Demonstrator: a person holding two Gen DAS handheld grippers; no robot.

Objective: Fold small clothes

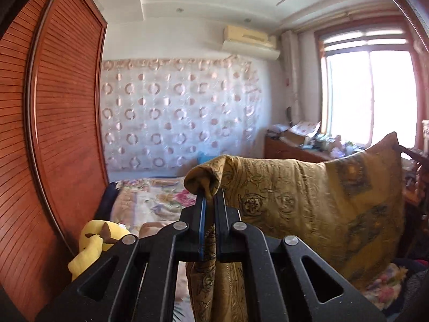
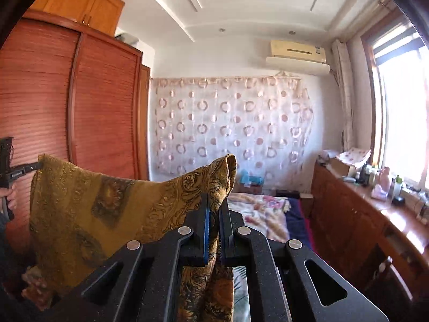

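A mustard-yellow cloth with dark paisley print (image 1: pixel 308 201) hangs stretched in the air between both grippers. My left gripper (image 1: pixel 210 197) is shut on one top corner, which bunches over its fingertips. My right gripper (image 2: pixel 214 201) is shut on the other top corner of the cloth (image 2: pixel 88 209), which sags leftwards to where the left gripper (image 2: pixel 37 165) pinches it at the far left edge, held by a hand (image 2: pixel 9 196). In the left wrist view the right gripper (image 1: pixel 399 146) shows only as a dark tip at the cloth's far corner. The cloth's lower part drops behind both tools.
A bed with a floral cover (image 1: pixel 155 198) lies below and ahead. A tall red-brown louvred wardrobe (image 2: pixel 53 112) stands left. A wooden counter with bottles (image 2: pixel 375 204) runs under the window (image 2: pixel 405 107) on the right. A yellow plush toy (image 1: pixel 93 244) lies by the wardrobe.
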